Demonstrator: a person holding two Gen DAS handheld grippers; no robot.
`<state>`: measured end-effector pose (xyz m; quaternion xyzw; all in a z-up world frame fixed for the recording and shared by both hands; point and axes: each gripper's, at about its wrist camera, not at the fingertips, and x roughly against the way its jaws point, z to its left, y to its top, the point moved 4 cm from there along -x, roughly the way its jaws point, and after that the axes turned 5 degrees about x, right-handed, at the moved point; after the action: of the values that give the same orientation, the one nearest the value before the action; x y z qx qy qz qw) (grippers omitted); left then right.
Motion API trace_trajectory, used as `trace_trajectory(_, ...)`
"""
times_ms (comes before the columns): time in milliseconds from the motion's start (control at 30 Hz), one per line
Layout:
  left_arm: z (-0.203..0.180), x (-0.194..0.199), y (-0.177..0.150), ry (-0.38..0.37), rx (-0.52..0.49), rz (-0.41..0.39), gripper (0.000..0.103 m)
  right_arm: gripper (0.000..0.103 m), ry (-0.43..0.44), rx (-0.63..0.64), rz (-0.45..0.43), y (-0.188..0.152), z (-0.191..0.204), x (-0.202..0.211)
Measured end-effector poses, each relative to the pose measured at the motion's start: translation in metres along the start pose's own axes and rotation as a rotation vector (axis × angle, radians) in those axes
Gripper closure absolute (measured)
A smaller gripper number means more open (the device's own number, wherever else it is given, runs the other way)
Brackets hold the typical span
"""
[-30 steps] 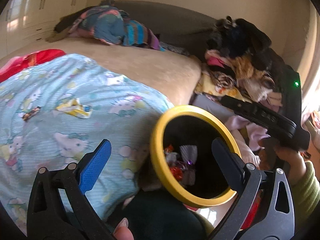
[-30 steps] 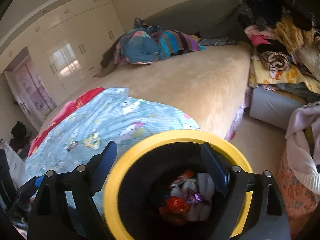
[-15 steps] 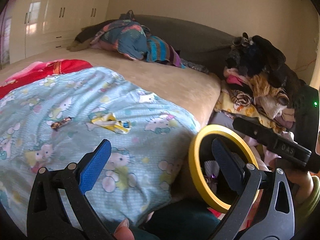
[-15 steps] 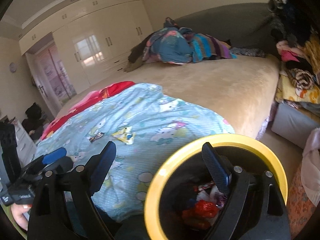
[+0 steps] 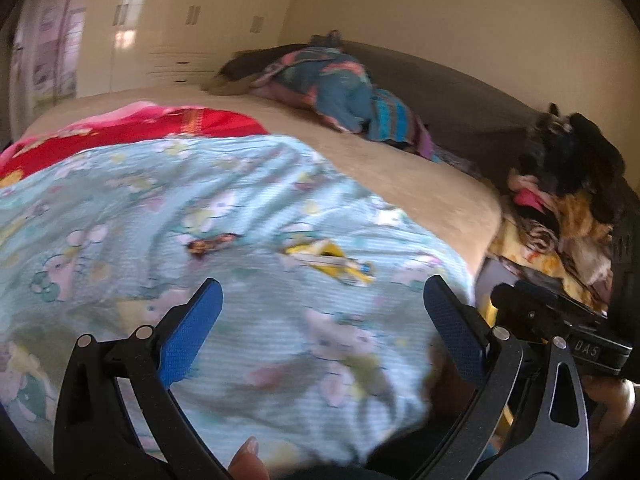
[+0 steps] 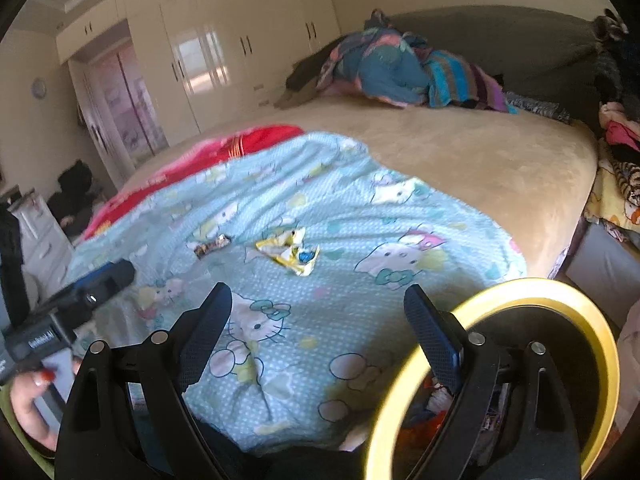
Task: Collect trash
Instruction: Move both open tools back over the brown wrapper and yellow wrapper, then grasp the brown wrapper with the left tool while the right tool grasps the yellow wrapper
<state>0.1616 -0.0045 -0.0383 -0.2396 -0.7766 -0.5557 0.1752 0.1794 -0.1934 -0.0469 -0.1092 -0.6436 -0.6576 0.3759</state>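
A crumpled yellow wrapper point(image 6: 290, 254) point(image 5: 330, 262) and a small dark candy wrapper point(image 6: 213, 245) point(image 5: 210, 243) lie on the light-blue cartoon blanket point(image 6: 320, 312) on the bed. My right gripper point(image 6: 316, 316) hovers over the blanket's near part, open and empty, short of both wrappers. My left gripper point(image 5: 320, 312) is open and empty too, also short of them. A black bin with a yellow rim point(image 6: 516, 292) stands at the bed's near right corner, with several wrappers inside. In the left wrist view only a sliver of that rim point(image 5: 489, 308) shows behind the right finger.
A red blanket point(image 6: 248, 144) lies beyond the blue one, and a bundle of striped bedding point(image 6: 408, 68) sits at the bed's head. Piled clothes point(image 5: 560, 216) crowd the right side. White wardrobes point(image 6: 224, 40) line the far wall. The other gripper point(image 6: 68, 300) shows at the right wrist view's left.
Both views have swung left from the bin toward the blanket. The bin has slid to the right edge and the two wrappers now sit ahead of both grippers.
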Motion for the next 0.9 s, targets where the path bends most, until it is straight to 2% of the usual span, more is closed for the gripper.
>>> trace_trajectory(233,0.061,-0.024,0.004,0.071,0.096,0.045,0.011,0.018,-0.015,0.035,0.080,0.011,0.014,-0.064)
trace_trajectory(400,0.088,-0.048,0.008,0.106,0.107,0.083,0.026,0.018,-0.034,0.012,0.139,0.013,0.015,-0.113)
trace_trajectory(600,0.107,-0.081,0.012,0.114,0.100,0.142,0.045,0.018,-0.037,-0.036,0.185,0.015,0.013,-0.156)
trace_trajectory(833,0.118,-0.121,0.015,0.117,0.101,0.201,0.046,0.018,-0.027,-0.099,0.222,0.016,0.004,-0.193)
trace_trajectory(900,0.119,-0.132,0.017,0.118,0.110,0.216,0.046,0.023,-0.006,-0.115,0.228,0.015,0.004,-0.199)
